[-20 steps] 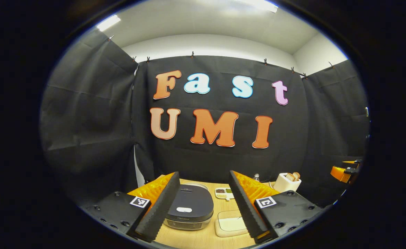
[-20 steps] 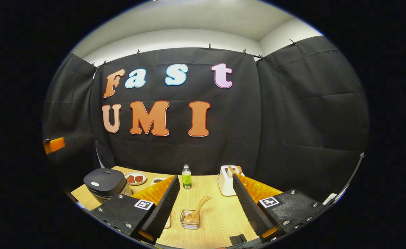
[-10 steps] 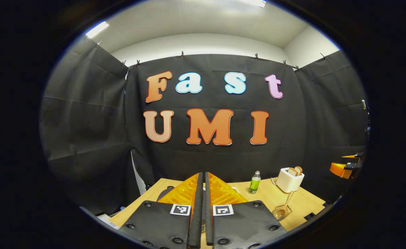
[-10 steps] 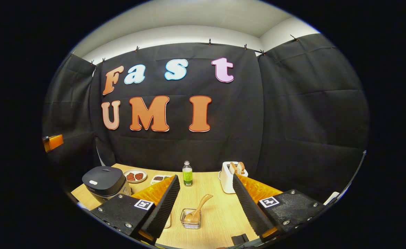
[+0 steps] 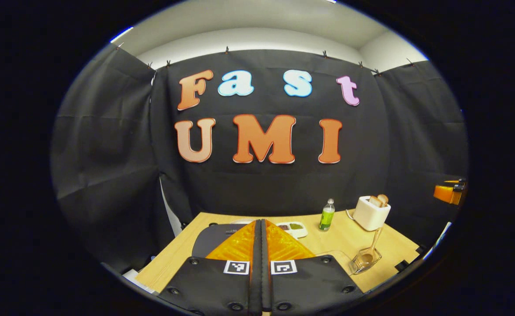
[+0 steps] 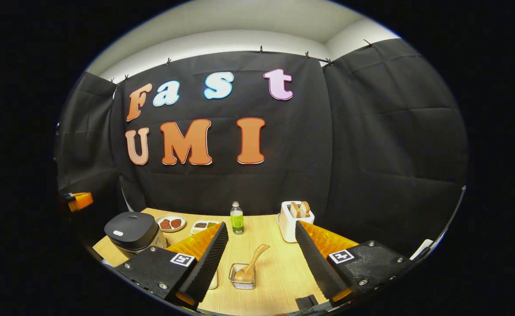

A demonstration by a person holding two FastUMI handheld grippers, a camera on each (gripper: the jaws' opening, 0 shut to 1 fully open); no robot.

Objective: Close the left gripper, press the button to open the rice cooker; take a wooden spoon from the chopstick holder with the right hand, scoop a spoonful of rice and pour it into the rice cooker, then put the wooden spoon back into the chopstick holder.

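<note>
Rice cooker (image 6: 132, 228) beside plate (image 6: 171, 223), bottle (image 6: 237, 218).

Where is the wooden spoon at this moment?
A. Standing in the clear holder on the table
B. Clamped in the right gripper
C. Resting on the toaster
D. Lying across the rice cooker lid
A: the wooden spoon leans in the clear holder on the table, with the open right gripper well apart from it.
</note>
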